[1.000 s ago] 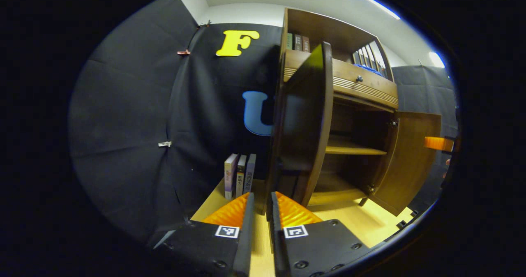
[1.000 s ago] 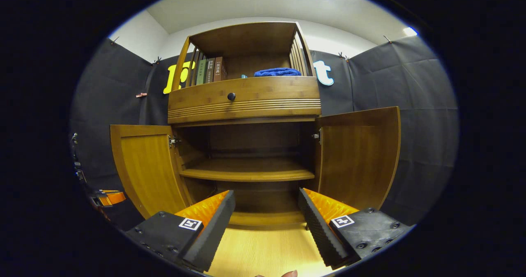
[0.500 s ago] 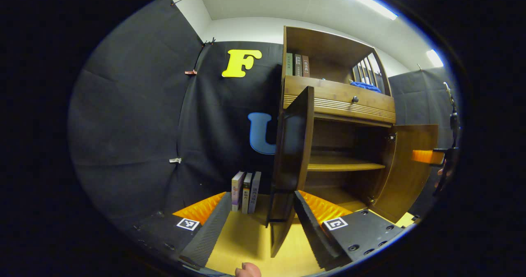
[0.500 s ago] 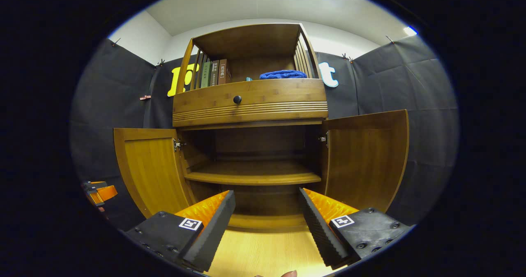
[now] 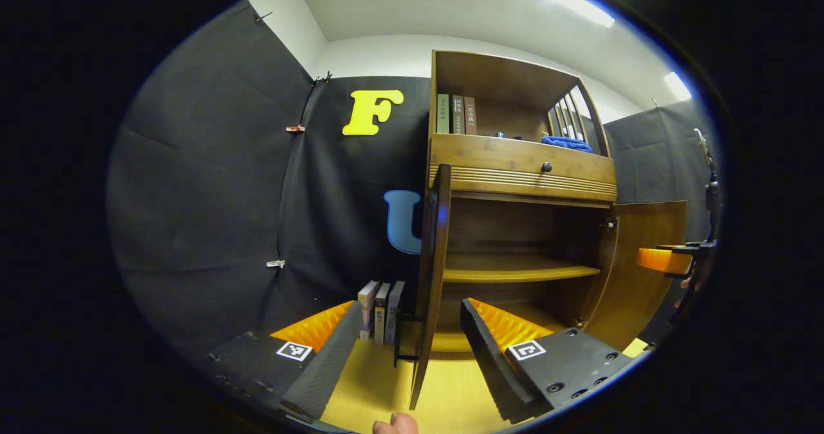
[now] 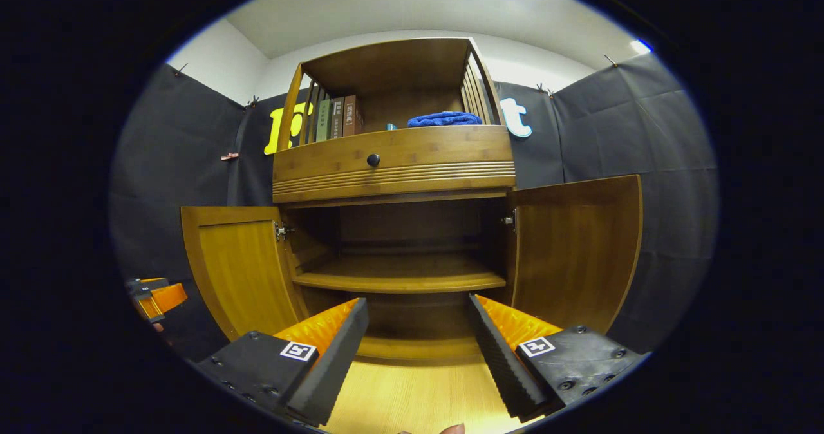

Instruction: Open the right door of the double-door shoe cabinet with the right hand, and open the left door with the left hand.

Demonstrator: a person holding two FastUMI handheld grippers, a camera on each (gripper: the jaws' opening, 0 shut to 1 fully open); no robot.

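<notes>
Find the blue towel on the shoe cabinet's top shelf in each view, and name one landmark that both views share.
Left gripper view: the blue towel lies upper right of centre, at the right end of the top shelf, above the drawer.
Right gripper view: the blue towel lies just above centre, on the same shelf.
Shared landmark: the dark round drawer knob, below and left of the towel in both.

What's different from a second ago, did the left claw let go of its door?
Yes. The left claw was shut on the left door edge; it has opened and backed away, leaving that door swung wide. Unchanged: the right claw open and back from the cabinet, the right door open.
</notes>
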